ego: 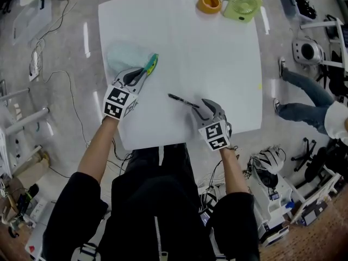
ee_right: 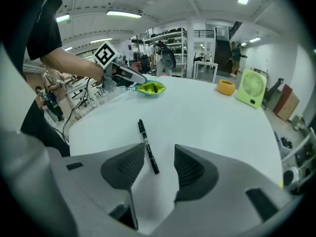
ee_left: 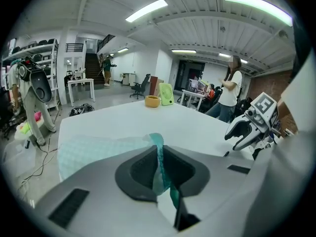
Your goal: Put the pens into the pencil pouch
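A pale teal pencil pouch [ego: 128,57] lies at the left of the white table [ego: 217,64]. My left gripper [ego: 142,73] is shut on its green zipper edge [ee_left: 159,154], which stands up between the pads. A black pen [ego: 182,100] lies near the table's middle. My right gripper [ego: 201,109] hovers over the pen's near end, jaws open. In the right gripper view the pen [ee_right: 148,146] runs away between the two open pads [ee_right: 190,169]; they do not press on it. The pouch [ee_right: 150,88] shows beyond it, held by the left gripper.
An orange tape roll [ego: 209,3] and a small green fan [ego: 242,5] stand at the table's far edge. A person's legs [ego: 302,99] are beside the table's right side. Cables and gear lie on the floor around.
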`<state>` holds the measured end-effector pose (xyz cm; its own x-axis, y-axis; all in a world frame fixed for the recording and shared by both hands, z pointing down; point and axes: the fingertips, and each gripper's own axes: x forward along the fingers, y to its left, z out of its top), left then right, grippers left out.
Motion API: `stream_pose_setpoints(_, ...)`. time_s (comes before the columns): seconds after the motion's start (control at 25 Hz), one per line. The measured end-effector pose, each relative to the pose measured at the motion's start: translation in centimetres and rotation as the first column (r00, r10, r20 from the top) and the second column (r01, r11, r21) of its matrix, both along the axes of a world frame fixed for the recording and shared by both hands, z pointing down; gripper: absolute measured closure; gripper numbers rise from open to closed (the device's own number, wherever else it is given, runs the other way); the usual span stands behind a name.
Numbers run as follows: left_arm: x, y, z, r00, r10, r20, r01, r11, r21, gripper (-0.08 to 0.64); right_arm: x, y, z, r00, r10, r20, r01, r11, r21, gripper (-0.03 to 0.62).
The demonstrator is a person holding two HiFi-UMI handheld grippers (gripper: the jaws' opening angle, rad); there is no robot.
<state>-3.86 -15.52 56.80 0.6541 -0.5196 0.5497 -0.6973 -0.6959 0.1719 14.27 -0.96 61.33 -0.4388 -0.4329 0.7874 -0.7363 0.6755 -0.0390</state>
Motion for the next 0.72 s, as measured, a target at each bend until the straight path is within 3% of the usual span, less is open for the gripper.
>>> stream_pose_setpoints(0.36,0.1,0.0,0.1,1.0,0.003,0.004,-0.003,1.0,-0.005,0.509,0.4,2.3,3.6,0.993,-0.079,-0.092,0.072,0.995,-0.074,0.42)
stream_pose_setpoints(0.72,0.4,0.3,0.3,1.0,-0.004,0.001,0.004,1.0,-0.015,0.509,0.6,2.5,4.2,0.984,-0.124,-0.128,0.115,0.99,-0.077,0.517)
